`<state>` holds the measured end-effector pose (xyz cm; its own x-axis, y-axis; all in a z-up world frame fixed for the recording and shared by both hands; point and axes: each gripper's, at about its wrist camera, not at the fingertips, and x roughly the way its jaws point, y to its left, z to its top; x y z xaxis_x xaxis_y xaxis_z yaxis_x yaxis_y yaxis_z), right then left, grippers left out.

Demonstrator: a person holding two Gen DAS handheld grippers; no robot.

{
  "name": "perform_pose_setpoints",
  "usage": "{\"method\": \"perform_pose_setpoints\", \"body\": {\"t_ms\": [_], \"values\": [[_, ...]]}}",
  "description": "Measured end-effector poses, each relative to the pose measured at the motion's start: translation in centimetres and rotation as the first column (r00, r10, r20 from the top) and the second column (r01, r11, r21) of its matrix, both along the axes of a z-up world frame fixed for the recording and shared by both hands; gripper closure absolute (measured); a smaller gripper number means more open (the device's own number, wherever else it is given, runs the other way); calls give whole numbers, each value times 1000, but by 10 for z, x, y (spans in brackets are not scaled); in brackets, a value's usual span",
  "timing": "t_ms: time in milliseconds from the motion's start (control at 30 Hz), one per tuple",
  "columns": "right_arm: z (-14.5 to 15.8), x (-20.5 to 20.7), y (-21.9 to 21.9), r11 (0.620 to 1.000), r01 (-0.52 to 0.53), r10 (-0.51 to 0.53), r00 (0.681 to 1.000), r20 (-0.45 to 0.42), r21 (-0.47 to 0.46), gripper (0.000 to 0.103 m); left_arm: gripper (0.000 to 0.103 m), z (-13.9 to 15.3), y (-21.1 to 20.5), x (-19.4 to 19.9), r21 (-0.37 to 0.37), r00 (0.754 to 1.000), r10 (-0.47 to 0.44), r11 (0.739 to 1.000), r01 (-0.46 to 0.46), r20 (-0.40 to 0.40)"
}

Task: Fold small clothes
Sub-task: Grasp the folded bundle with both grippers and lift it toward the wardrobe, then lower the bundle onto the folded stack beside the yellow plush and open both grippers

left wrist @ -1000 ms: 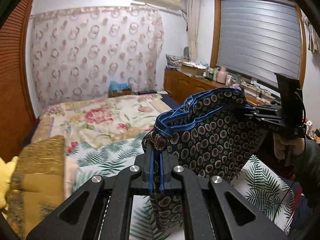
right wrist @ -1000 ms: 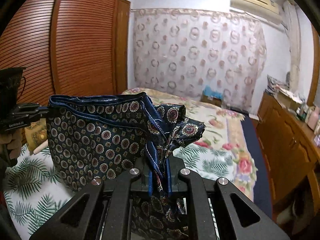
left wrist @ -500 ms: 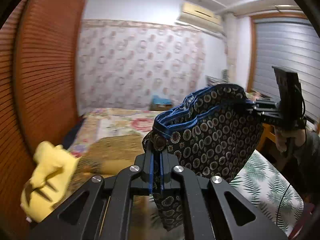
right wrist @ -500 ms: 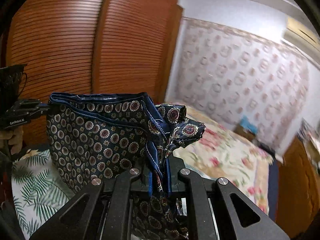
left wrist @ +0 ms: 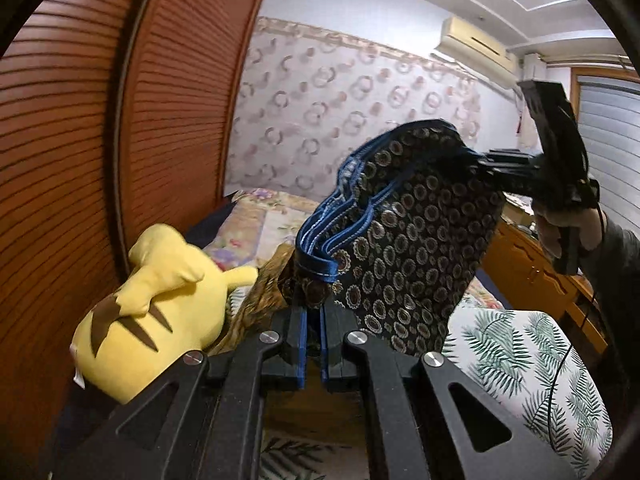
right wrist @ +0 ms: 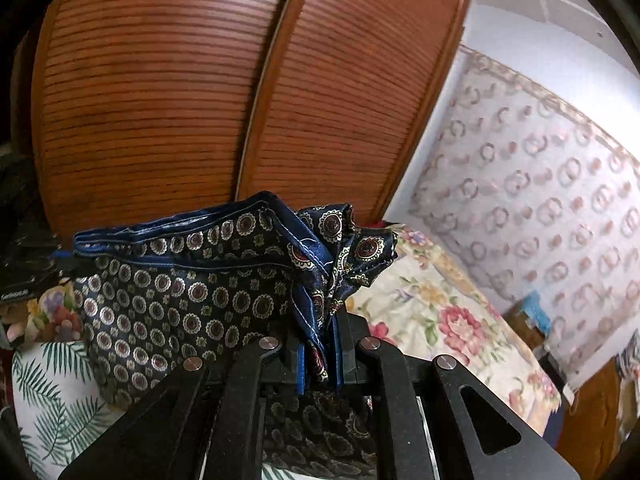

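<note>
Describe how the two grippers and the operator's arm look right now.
Both the left gripper and right gripper are matte black linkages with silver round bolts and blue finger pads. The right hand wears a pale glove and grey sleeve; a thin black cable hangs below.

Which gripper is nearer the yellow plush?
Left. The left gripper sits just beside the plush; the right gripper holds the cloth's far end, farther away.

Left gripper: black linkage arms, silver screws, blue-edged pads. Right gripper: identical. Bare hand, grey sleeve, thin black cable.
</note>
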<state>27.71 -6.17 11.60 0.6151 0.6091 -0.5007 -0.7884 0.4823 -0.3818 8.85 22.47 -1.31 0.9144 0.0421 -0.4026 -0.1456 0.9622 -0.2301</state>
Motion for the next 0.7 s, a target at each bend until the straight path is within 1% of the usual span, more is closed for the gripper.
{"method": "perform_pose_setpoints", "body": {"t_ms": [167, 300, 400, 433, 467, 500, 533, 567, 600, 633, 700], "values": [[-13, 18, 32, 999, -29, 29, 1000, -11, -43, 93, 98, -17, 10, -10, -22, 999, 26, 999, -27, -36], [-23, 35, 45, 999, -31, 30, 999, -39, -37, 92, 98, -29, 14, -12, -32, 997, 40, 999, -43, -73], [-29, 45, 51, 999, -26, 23, 998, -61, -37, 90, 98, -36, 16, -11, -37, 994, 55, 998, -59, -98], [-30, 49, 51, 999, -25, 22, 997, -79, -37, 82, 98, -38, 17, -10, -40, 992, 59, 997, -64, -107], [-31, 52, 55, 999, -18, 15, 996, -90, -35, 70, 98, -41, 18, -9, -43, 991, 61, 997, -67, -116], [-31, 49, 55, 999, -9, 6, 995, -101, -32, 66, 98, -44, 18, -8, -41, 990, 65, 997, -71, -126], [-30, 51, 51, 1000, -2, -1, 993, -118, -23, 54, 98, -45, 18, -7, -39, 989, 68, 997, -73, -132], [-28, 52, 48, 1000, 1, -2, 992, -129, -10, 44, 98, -46, 18, -7, -38, 988, 70, 996, -75, -138], [-26, 48, 45, 1000, 8, -7, 992, -128, 3, 40, 98, -47, 18, -6, -36, 987, 73, 996, -78, -140], [-25, 48, 39, 1000, 16, -14, 992, -123, 15, 34, 98, -48, 19, -6, -35, 987, 74, 996, -80, -142], [-25, 46, 28, 999, 30, -26, 992, -123, 32, 32, 98, -48, 20, -5, -32, 987, 75, 996, -81, -144]]}}
